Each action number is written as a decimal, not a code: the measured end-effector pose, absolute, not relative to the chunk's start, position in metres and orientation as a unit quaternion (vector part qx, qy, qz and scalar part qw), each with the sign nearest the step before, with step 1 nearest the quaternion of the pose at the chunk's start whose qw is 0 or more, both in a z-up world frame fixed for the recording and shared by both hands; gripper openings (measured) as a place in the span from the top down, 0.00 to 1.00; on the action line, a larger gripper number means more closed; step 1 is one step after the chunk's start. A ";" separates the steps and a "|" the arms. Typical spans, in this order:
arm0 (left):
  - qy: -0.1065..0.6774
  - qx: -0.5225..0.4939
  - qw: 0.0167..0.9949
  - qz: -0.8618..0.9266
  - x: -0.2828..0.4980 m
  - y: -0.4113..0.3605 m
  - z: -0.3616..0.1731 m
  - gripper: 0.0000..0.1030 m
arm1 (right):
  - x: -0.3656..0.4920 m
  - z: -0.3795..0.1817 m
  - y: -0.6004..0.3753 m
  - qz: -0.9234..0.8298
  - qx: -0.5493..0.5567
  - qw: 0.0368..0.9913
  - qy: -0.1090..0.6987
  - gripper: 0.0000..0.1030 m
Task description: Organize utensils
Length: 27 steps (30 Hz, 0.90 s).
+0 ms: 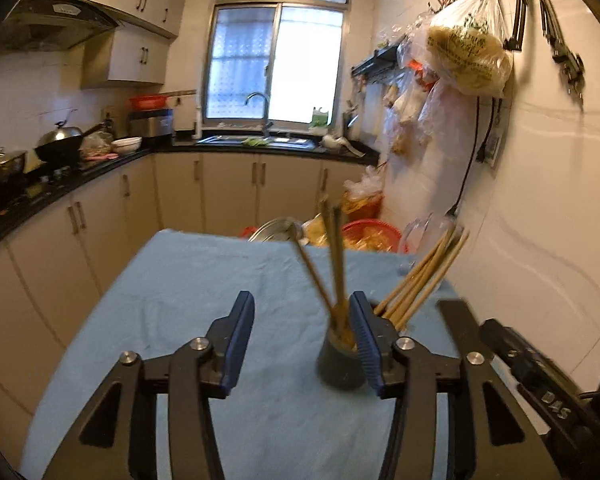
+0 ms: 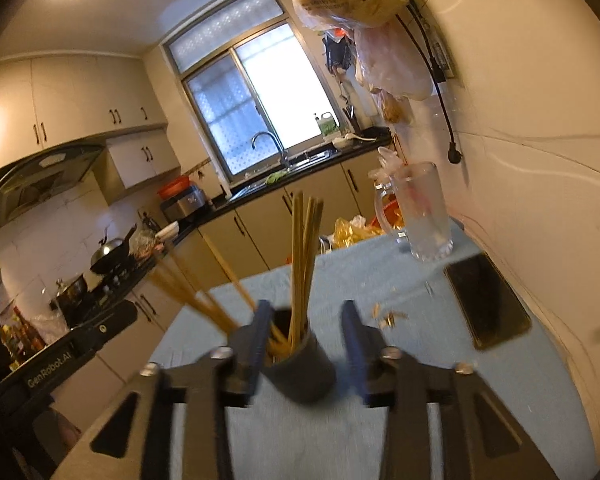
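Observation:
A dark grey holder cup stands on the blue-clothed table with several wooden chopsticks upright in it. My left gripper is open, and the cup stands just inside its right finger. More chopsticks fan out to the right, behind that finger. In the right wrist view the cup sits between the open jaws of my right gripper, near its left finger, with chopsticks upright in it. Another bunch of chopsticks leans to the left. Both views are blurred.
A glass mug stands at the table's far right by the wall. A dark phone lies flat beside it, with small scraps nearby. Red baskets and bags sit beyond the table's far edge. Kitchen counters run along the left.

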<state>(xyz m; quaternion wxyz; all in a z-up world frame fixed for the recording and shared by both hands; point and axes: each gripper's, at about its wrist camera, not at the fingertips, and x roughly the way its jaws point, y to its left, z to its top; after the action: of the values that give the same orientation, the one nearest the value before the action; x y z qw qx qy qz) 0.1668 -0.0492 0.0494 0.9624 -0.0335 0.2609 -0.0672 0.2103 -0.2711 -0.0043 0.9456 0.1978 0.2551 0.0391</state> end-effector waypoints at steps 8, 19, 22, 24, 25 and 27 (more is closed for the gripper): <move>0.285 -0.024 0.958 -0.022 0.106 -0.023 0.046 0.43 | 0.141 -0.006 -0.265 0.043 0.191 0.940 0.279 0.38; 0.267 0.007 0.964 -0.007 0.033 -0.009 0.057 0.36 | 0.061 0.028 -0.234 0.048 0.140 0.955 0.258 0.35; 0.267 -0.003 0.964 -0.012 0.018 -0.004 0.057 0.31 | 0.044 0.039 -0.223 0.061 0.116 0.959 0.252 0.32; 0.267 -0.002 0.964 -0.011 0.014 -0.003 0.058 0.27 | 0.035 0.047 -0.216 0.061 0.100 0.962 0.248 0.32; 0.266 0.000 0.964 -0.010 0.011 -0.002 0.059 0.27 | 0.031 0.048 -0.215 0.060 0.096 0.963 0.245 0.31; 0.262 -0.001 0.965 -0.007 0.008 -0.001 0.061 0.27 | 0.025 0.054 -0.213 0.059 0.090 0.965 0.239 0.31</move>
<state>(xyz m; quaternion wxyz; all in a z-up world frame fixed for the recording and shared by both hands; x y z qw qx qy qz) 0.0084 -0.0006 0.0611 0.9650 -0.0011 0.2621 -0.0075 0.0246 -0.2125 0.0538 0.9649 0.0897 0.2395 0.0594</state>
